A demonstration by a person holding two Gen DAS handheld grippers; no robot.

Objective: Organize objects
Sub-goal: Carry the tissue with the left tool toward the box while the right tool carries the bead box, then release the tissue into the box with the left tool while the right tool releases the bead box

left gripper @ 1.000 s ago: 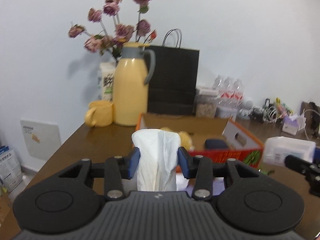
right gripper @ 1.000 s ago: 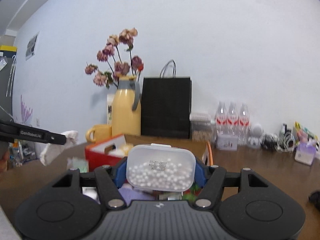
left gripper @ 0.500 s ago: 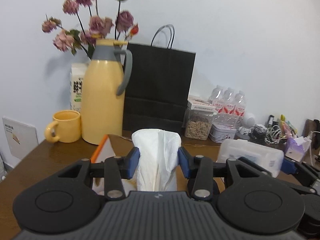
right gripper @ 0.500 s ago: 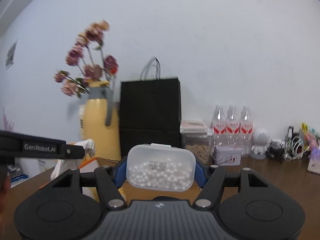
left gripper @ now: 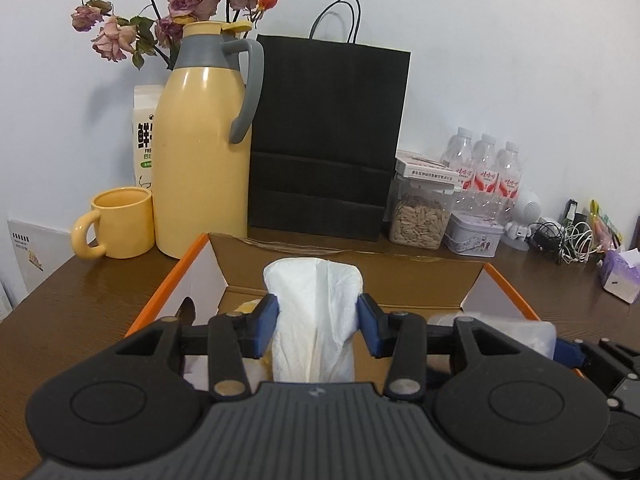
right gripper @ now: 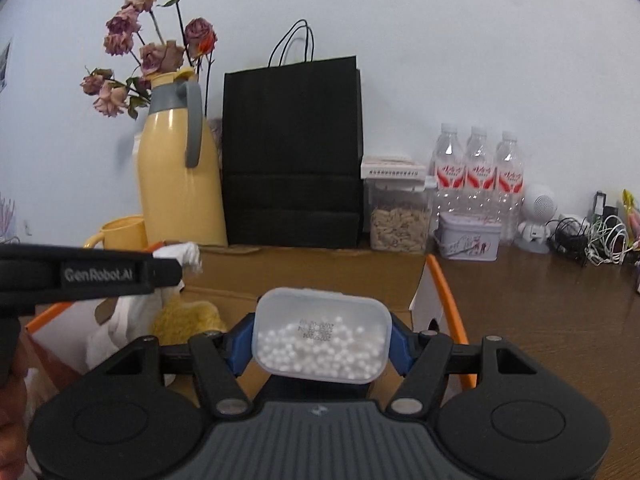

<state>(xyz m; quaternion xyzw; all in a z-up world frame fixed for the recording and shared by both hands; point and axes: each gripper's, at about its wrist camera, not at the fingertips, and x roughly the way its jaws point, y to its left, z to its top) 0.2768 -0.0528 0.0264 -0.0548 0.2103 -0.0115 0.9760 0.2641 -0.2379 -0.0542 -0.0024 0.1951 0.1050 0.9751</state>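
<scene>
A white crumpled tissue stands between the blue pads of my left gripper, over the open cardboard box with orange edges. The jaws are opening, but both pads still touch the tissue. My right gripper is shut on a clear plastic container of small white beads, held over the same box. In the right wrist view the left gripper comes in from the left with the tissue. A yellow fuzzy item lies in the box.
Behind the box along the wall stand a yellow mug, a yellow thermos jug, a black paper bag, a jar of seeds, a tin and water bottles. Cables lie at the right.
Both grippers have moved forward toward the wall and now hang over the box. The left pads have spread a little and the tissue has widened between them.
</scene>
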